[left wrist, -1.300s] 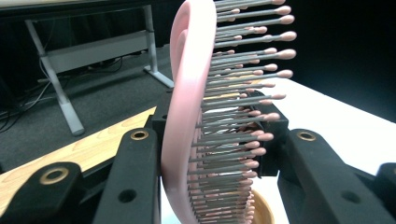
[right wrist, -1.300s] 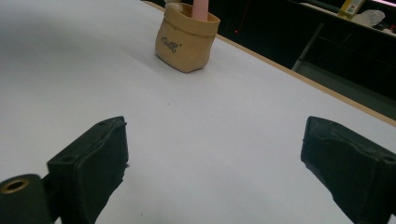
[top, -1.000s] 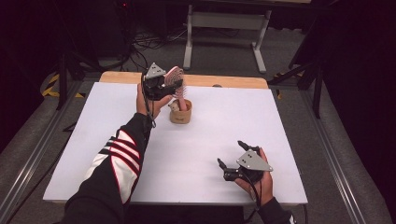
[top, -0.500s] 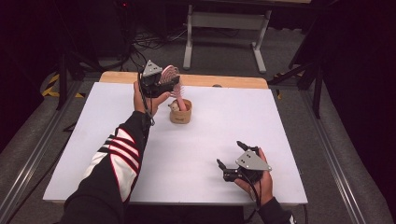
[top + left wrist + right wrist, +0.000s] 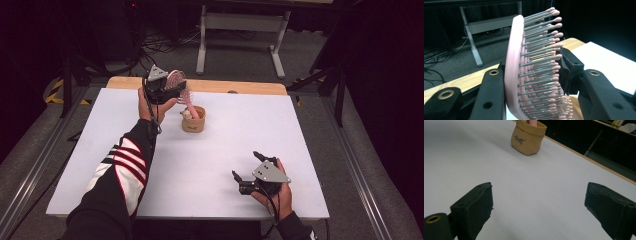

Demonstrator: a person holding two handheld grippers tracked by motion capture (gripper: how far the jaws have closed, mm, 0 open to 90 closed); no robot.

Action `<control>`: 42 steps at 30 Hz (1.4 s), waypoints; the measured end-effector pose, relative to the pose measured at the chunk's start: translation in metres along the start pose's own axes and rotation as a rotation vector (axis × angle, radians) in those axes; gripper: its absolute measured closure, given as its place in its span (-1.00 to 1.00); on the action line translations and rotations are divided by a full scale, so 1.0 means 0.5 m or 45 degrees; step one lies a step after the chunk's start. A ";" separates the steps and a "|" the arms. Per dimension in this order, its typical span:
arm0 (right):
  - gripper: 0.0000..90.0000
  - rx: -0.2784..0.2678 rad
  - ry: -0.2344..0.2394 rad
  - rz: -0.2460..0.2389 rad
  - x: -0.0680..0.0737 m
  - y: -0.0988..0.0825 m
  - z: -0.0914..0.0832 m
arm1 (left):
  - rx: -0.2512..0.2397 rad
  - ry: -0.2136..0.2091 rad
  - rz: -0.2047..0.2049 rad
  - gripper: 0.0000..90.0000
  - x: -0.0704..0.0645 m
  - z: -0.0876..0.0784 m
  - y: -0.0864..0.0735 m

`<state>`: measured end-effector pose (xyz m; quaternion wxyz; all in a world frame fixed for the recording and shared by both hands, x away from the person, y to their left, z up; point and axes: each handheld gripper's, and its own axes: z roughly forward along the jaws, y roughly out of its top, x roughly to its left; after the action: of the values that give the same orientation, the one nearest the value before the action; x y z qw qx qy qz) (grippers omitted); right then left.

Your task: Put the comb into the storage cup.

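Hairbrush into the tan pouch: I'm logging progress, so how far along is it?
Done: the hairbrush handle already stands in the tan pouch. In hand: the left gripper has its jaws around the brush head, the bristle tips against one pad. Left: let go and pull away. The right gripper rests open on the white table.

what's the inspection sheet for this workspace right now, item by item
surface: white table top, wooden strip along its far edge, bare between the things.
job's things: pink hairbrush, handle down in the tan pouch, head up.
clutter: nothing seen.
grippers: left gripper has just been closing, jaws on the brush head, back and bristle tips; right gripper open, resting at the near right of the table.
cables: one trails from each gripper; more lie on the floor beyond the table.
surroundings: grey floor, white stand legs, dark room.
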<state>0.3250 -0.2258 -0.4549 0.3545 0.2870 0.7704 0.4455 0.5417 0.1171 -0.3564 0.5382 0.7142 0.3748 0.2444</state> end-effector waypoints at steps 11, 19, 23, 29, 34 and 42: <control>-0.81 -0.019 -0.003 0.017 -0.001 0.001 -0.002 | 0.009 0.022 0.007 0.21 0.015 -0.014 -0.009; -0.82 -0.024 -0.003 0.013 0.000 0.002 -0.003 | 0.018 0.042 -0.005 0.17 0.029 -0.026 -0.021; -0.81 -0.022 -0.001 0.012 0.000 0.002 -0.002 | 0.044 0.053 0.002 0.12 0.037 -0.029 -0.026; -0.82 -0.018 -0.001 0.011 0.000 0.002 -0.002 | 0.056 0.034 -0.003 0.07 0.048 -0.033 -0.032; -0.81 -0.019 0.001 0.008 0.002 0.002 -0.002 | 0.079 0.051 0.006 -0.10 0.049 -0.032 -0.034; -0.82 -0.023 0.000 0.012 0.001 0.002 -0.002 | 0.087 0.032 0.015 -0.26 0.049 -0.032 -0.037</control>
<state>0.3243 -0.2256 -0.4539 0.3549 0.2874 0.7649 0.4542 0.5393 0.1489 -0.3705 0.5073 0.7311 0.3856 0.2436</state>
